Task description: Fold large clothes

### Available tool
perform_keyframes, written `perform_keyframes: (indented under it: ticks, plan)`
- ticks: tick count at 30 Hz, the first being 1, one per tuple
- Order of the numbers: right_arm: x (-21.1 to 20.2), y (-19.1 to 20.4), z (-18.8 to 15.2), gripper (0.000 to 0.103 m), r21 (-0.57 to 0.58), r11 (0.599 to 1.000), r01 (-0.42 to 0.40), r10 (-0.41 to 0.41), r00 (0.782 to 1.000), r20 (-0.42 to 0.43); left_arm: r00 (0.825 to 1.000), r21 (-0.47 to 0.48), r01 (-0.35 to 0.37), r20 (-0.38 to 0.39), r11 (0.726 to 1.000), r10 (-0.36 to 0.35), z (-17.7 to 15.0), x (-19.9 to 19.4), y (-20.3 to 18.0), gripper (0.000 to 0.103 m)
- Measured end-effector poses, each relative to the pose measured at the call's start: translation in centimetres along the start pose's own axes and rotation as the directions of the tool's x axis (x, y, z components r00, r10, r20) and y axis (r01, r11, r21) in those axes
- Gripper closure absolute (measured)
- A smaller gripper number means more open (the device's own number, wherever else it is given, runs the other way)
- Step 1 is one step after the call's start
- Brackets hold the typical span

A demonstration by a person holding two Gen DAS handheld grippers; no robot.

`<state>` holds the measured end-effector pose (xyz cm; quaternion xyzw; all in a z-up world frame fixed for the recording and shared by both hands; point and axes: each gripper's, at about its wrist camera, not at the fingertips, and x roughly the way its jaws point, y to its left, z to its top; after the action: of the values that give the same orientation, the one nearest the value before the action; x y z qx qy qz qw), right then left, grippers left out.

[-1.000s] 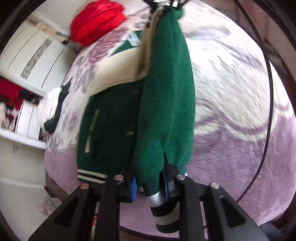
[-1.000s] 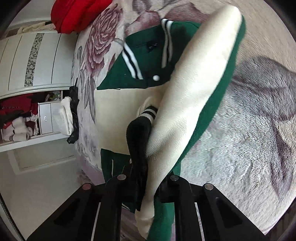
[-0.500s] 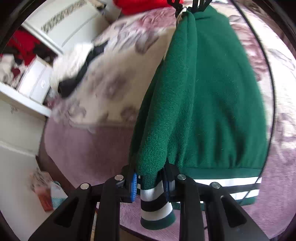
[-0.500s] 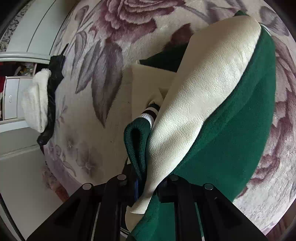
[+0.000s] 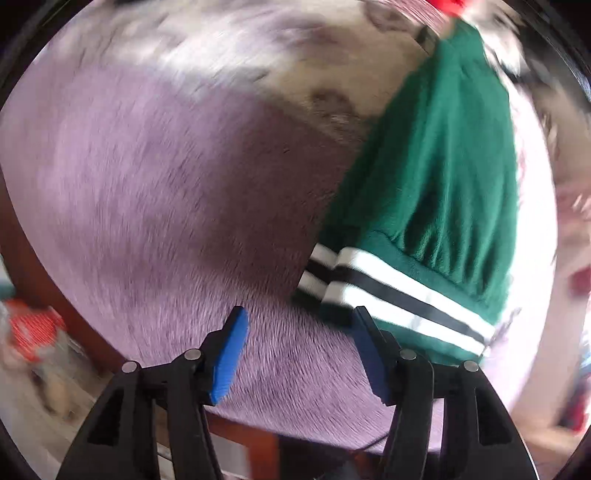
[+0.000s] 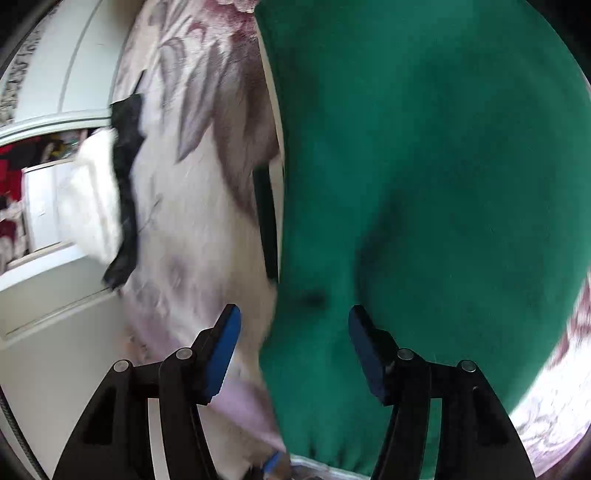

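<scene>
The green varsity jacket [image 5: 443, 177] lies folded on the purple floral bedspread [image 5: 155, 192], its white-and-black striped hem [image 5: 388, 295] toward me. My left gripper [image 5: 299, 332] hangs just off the hem's corner with its jaws opening; nothing sits between the blue pads [image 5: 229, 350]. In the right wrist view the jacket's green back [image 6: 424, 166] fills the frame. My right gripper [image 6: 293, 332] hovers over the jacket's left edge, jaws opening, its pads not pressing on the cloth below them.
A white and black garment [image 6: 107, 199] lies on the bedspread [image 6: 192, 206] to the left, near white cupboards [image 6: 55, 66]. The bed's wooden edge [image 5: 55, 295] and floor clutter show at lower left. A red item [image 5: 447, 3] peeks at the top.
Both grippers let go of the jacket, which now lies flat, folded green side up. The left gripper swung away from the striped cuff; the right released the cream sleeve.
</scene>
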<state>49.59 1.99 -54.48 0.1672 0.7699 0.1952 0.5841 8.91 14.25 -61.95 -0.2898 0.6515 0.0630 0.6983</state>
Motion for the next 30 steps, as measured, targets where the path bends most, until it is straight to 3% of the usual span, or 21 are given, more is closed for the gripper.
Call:
perform_keyframes:
  ticks: [2, 5, 7, 9, 10, 12, 14, 15, 16, 17, 18, 19, 21, 25, 30]
  plan:
    - [-1.6, -1.6, -3.6, 0.04, -0.02, 1.0, -0.008, 0.008, 1.0, -0.007, 0.992, -0.073, 0.125, -0.012, 0.99, -0.126, 0.2, -0.5, 1.3, 0.048]
    - [-3.1, -6.0, -11.5, 0.038, -0.022, 1.0, 0.016, -0.017, 0.999, -0.043, 0.961, -0.16, 0.272, -0.014, 0.949, -0.278, 0.9, -0.5, 2.1, 0.045]
    - [-3.2, -9.3, -16.3, 0.038, 0.004, 0.999, 0.036, -0.036, 0.997, -0.075, 0.948, -0.197, 0.311, -0.007, 0.93, -0.319, 1.3, 0.1, 1.9, 0.043]
    - [-2.1, -13.4, -21.6, 0.038, 0.048, 0.995, 0.086, -0.08, 0.99, -0.115, 0.953, -0.17, 0.294, -0.015, 0.94, -0.301, 1.9, 1.1, 0.6, 0.043]
    - [-1.3, -15.1, -23.7, 0.038, 0.068, 0.994, 0.087, -0.078, 0.989, -0.126, 0.965, -0.135, 0.257, -0.028, 0.957, -0.262, 2.4, 1.8, -0.2, 0.043]
    - [1.6, -18.7, -27.9, 0.038, 0.134, 0.988, 0.072, -0.048, 0.984, -0.172, 0.98, -0.082, 0.189, -0.042, 0.979, -0.193, 3.2, 2.9, -1.6, 0.043]
    - [4.1, -21.1, -30.5, 0.038, 0.164, 0.986, 0.042, -0.014, 0.986, -0.167, 0.994, -0.028, 0.107, -0.004, 0.994, -0.107, 3.4, 3.3, -3.1, 0.044]
    - [5.4, -22.0, -31.5, 0.038, 0.177, 0.984, 0.009, 0.017, 0.989, -0.147, 0.998, -0.007, 0.068, 0.02, 0.998, -0.068, 3.9, 3.5, -3.5, 0.052]
    - [6.4, -22.5, -32.3, 0.038, 0.187, 0.982, -0.025, 0.051, 0.989, -0.136, 0.997, 0.016, 0.071, 0.04, 0.997, -0.072, 3.8, 3.4, -4.1, 0.084]
    - [7.1, -22.9, -33.0, 0.048, 0.198, 0.978, -0.066, 0.09, 0.989, -0.115, 0.997, 0.026, 0.056, 0.044, 0.998, -0.057, 3.8, 3.3, -4.6, 0.087]
    - [7.5, -23.1, -33.7, 0.081, 0.199, 0.974, -0.108, 0.123, 0.99, -0.062, 0.997, 0.032, 0.042, 0.057, 0.999, -0.043, 3.6, 3.0, -5.0, 0.089]
    - [7.7, -23.2, -34.5, 0.086, 0.21, 0.97, -0.125, 0.134, 0.991, -0.028, 0.997, 0.04, 0.035, 0.071, 0.999, -0.038, 3.5, 2.5, -5.3, 0.093]
    - [7.7, -22.9, -36.0, 0.095, 0.233, 0.965, -0.119, 0.116, 0.993, 0.027, 0.995, 0.047, 0.04, 0.091, 0.998, -0.045, 3.1, 1.0, -5.9, 0.094]
    - [5.4, -20.6, -38.8, 0.098, 0.194, 0.977, -0.093, 0.074, 0.992, 0.101, 0.994, 0.06, 0.028, 0.105, 0.998, -0.034, 3.0, -0.9, -5.7, 0.095]
    - [7.6, -20.1, -39.2, 0.098, 0.2, 0.978, -0.052, 0.038, 0.997, 0.073, 0.999, 0.002, -0.028, 0.045, 1.0, 0.028, 4.0, 4.1, -2.4, 0.093]
